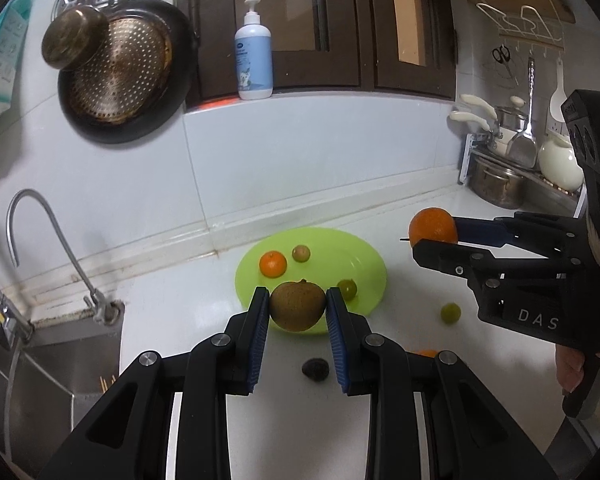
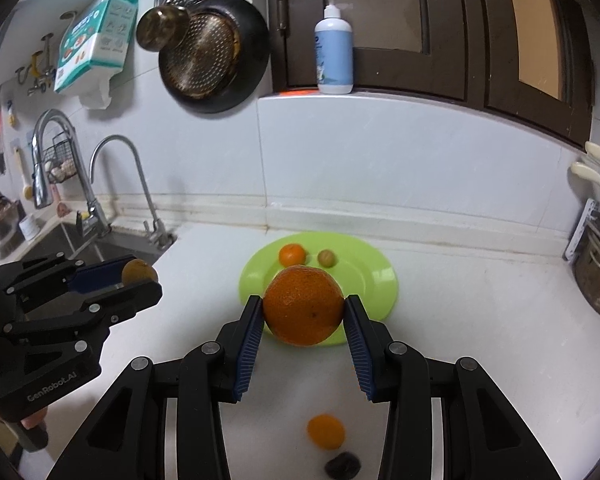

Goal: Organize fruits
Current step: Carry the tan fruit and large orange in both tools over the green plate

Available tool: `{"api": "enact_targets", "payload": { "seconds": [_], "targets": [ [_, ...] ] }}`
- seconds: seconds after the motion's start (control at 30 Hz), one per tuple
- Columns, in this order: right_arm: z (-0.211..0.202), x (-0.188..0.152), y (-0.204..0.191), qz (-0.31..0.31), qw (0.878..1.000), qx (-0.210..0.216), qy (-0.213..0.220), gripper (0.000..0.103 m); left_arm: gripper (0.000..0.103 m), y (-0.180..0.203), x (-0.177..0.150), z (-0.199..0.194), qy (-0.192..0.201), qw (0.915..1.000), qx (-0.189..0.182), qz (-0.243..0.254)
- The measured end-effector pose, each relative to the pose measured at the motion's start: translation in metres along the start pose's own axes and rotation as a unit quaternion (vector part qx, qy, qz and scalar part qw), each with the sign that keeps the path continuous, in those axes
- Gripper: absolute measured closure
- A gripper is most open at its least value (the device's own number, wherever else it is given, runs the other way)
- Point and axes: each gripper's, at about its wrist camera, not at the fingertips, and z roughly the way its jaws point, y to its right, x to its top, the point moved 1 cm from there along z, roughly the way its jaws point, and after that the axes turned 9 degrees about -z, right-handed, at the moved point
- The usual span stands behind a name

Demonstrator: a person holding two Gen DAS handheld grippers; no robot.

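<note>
Left tool (image 1: 297,307) clenched on kiwi (image 1: 297,306), right tool (image 2: 303,307) on orange (image 2: 303,305); green fruit (image 1: 450,313) only in left view.

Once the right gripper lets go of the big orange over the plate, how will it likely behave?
The large orange is round, so it may roll on the shallow green plate. It probably feels firm: the right gripper pads show no denting. It could nudge the small mandarin.

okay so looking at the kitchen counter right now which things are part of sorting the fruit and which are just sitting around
Part of the job:
left gripper holding kiwi
right gripper holding big orange
green plate
small orange on the plate
green fruit on the counter

Just lying about:
soap bottle
frying pan
faucet
</note>
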Motion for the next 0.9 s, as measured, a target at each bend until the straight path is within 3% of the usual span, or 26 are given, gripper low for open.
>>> {"api": "enact_targets", "payload": {
  "seconds": [0.37,0.9],
  "targets": [
    [0.03,0.027,0.019,0.013,1.0,0.023,-0.01,0.061,0.074,-0.005,0.036,0.037,-0.01,0.9999,-0.01,-0.002],
    [0.116,0.045,0.049,0.044,0.996,0.033,-0.076,0.061,0.074,-0.026,0.053,0.122,-0.075,0.9963,-0.009,-0.04]
  ]
}}
